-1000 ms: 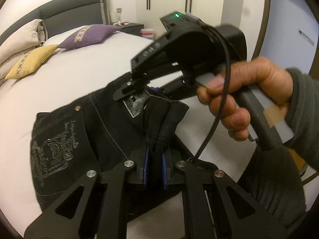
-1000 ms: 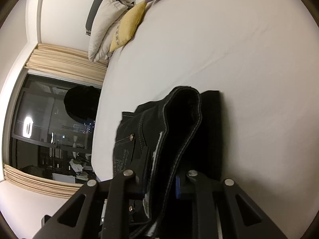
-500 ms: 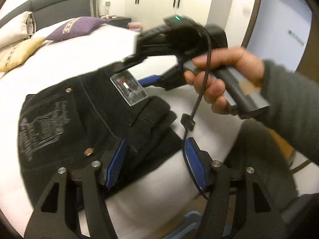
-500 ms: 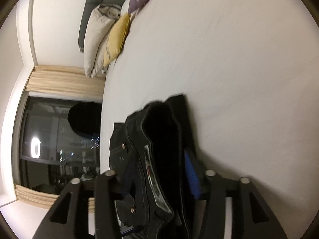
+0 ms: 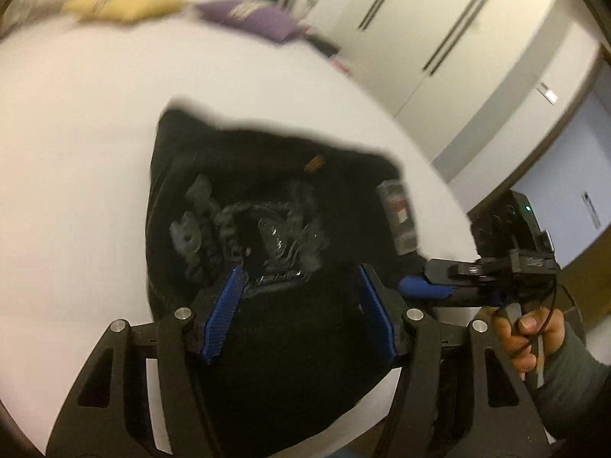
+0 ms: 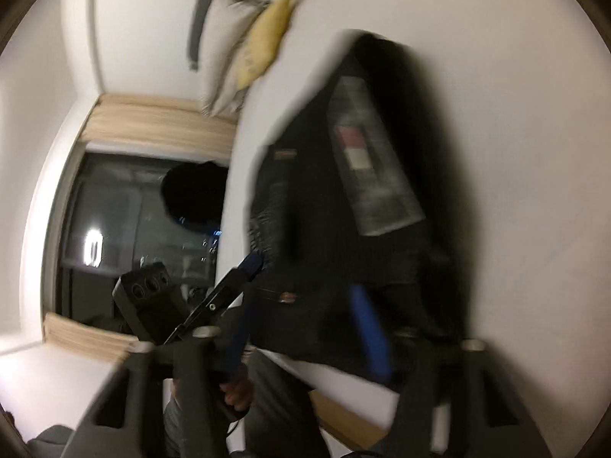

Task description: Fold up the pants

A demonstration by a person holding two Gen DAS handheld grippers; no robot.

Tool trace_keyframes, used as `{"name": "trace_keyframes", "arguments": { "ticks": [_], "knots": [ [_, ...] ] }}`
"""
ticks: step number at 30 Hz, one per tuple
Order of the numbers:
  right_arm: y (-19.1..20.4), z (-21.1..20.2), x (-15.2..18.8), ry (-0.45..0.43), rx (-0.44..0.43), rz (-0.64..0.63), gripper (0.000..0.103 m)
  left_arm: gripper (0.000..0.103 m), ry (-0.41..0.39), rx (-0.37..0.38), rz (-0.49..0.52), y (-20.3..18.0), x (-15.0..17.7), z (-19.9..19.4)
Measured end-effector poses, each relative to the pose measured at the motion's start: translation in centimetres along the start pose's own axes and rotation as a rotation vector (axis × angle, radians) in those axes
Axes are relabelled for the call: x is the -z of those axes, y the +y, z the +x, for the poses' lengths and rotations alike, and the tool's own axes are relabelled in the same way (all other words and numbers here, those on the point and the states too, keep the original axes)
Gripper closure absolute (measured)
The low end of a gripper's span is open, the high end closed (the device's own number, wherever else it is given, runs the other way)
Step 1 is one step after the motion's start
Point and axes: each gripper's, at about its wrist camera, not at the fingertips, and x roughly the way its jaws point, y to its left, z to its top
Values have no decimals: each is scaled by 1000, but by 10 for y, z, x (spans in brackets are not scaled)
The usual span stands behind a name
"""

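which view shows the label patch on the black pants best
The right wrist view: the label patch on the folded black pants fills a broad central area, its red and white blocks visible though blurred. The left wrist view shows it small and foreshortened at the pants' right edge.

Motion blur smears the folded black denim pants, leaving the grey pocket embroidery at frame centre unreadable. In the right wrist view, the white-and-red paper tag at upper right is equally illegible.
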Motion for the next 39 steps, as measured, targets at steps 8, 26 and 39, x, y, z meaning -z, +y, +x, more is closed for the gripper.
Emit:
{"name": "trace_keyframes", "arguments": {
  "ticks": [8,26,39],
  "knots": [
    [-1,-52,-3,-59,70,-19,80,44,-57,18,3,7,-4,-27],
    [-3,8,-103,-86,54,22,71,44,29,-43,2,38,-87,43],
    [0,-9,-1,-41,-44,-24,55,44,-36,45,11,36,-4,8]
  ]
}}
